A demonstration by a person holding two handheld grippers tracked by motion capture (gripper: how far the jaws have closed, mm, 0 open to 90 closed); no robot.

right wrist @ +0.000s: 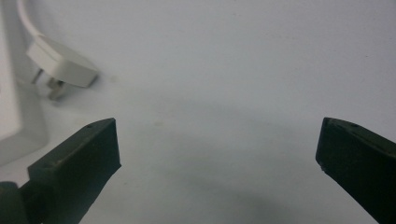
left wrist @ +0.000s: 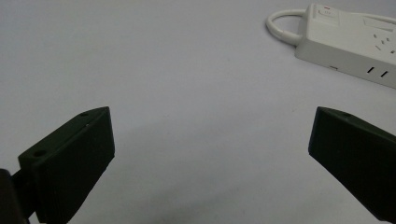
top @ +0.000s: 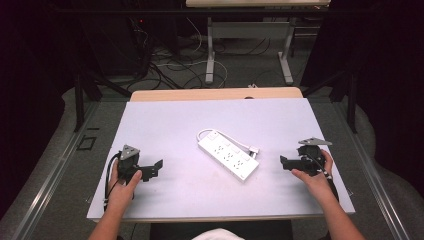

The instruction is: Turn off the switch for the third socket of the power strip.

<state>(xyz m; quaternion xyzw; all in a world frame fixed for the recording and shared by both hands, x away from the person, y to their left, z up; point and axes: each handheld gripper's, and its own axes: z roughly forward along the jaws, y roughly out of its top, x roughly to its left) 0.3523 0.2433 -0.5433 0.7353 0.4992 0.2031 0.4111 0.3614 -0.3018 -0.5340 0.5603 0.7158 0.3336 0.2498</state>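
A white power strip (top: 229,155) lies diagonally in the middle of the white table top (top: 165,125), its short white cable looped at the far end and its plug (top: 254,150) resting beside it. My left gripper (top: 156,168) rests at the table's left, open, jaws pointing toward the strip. My right gripper (top: 285,162) rests at the right, open, pointing left at the strip. In the left gripper view the power strip (left wrist: 355,42) sits at the upper right beyond the gripper (left wrist: 212,140). In the right gripper view the plug (right wrist: 63,65) lies at upper left, prongs showing, past the gripper (right wrist: 217,149).
The table's wooden far edge (top: 215,93) shows behind the white top. Beyond it are a desk frame (top: 247,45) and loose cables (top: 170,65) on the floor. Dark curtains flank both sides.
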